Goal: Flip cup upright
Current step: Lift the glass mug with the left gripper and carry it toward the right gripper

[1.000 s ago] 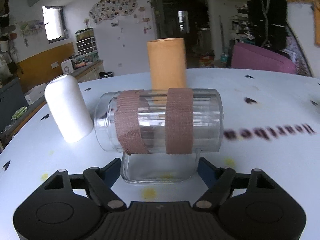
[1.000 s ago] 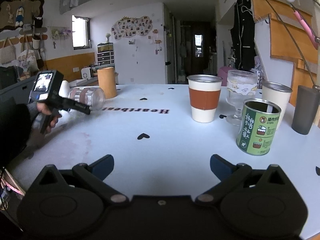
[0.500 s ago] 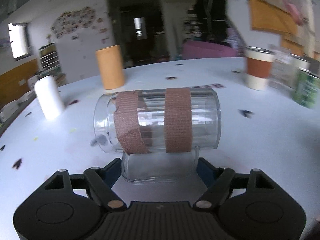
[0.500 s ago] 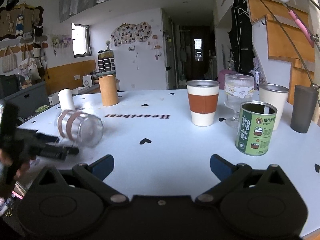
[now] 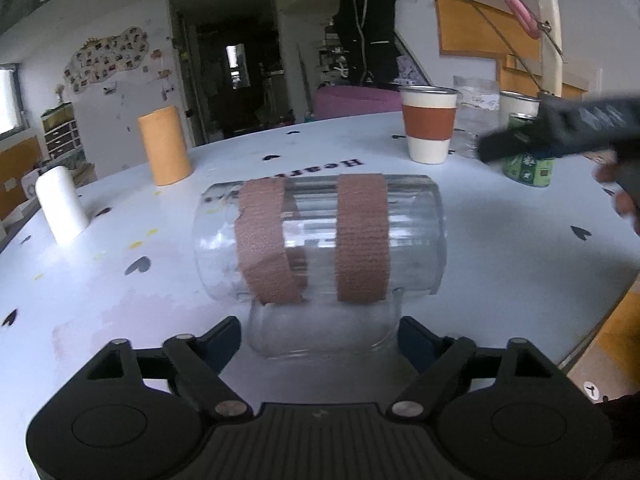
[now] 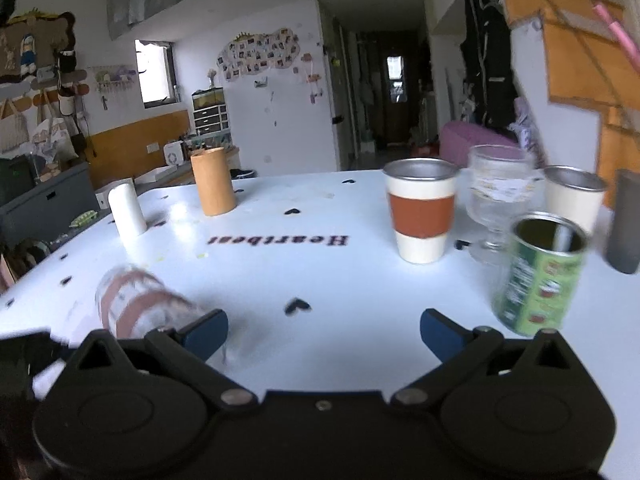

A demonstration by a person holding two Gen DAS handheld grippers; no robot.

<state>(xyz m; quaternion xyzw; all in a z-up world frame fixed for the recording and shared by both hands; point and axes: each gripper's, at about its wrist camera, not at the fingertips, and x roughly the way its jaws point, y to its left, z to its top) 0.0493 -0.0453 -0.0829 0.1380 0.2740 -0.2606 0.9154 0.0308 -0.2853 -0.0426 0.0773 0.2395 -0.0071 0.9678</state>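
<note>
A clear glass mug (image 5: 320, 240) with two brown tape bands lies on its side, rim to the right. My left gripper (image 5: 320, 340) is shut on its clear handle (image 5: 324, 332) and carries it over the white table (image 5: 520, 264). In the right wrist view the mug (image 6: 136, 308) shows blurred at lower left, just beyond the left blue fingertip (image 6: 204, 332). My right gripper (image 6: 322, 332) is open and empty; it also shows in the left wrist view as a dark blurred shape (image 5: 560, 132) at the far right.
An orange cylinder (image 6: 212, 186) and a white cylinder (image 6: 127, 208) stand at the back left. A white and orange cup (image 6: 422, 210), a stemmed glass (image 6: 498, 200), a green tin (image 6: 540, 276), a white cup (image 6: 574, 196) and a grey tumbler (image 6: 626, 220) stand at the right. The table's edge (image 5: 600, 320) is near at right.
My left gripper has swung right with the mug in it, toward the table's middle. My right gripper has moved left and nearer the mug.
</note>
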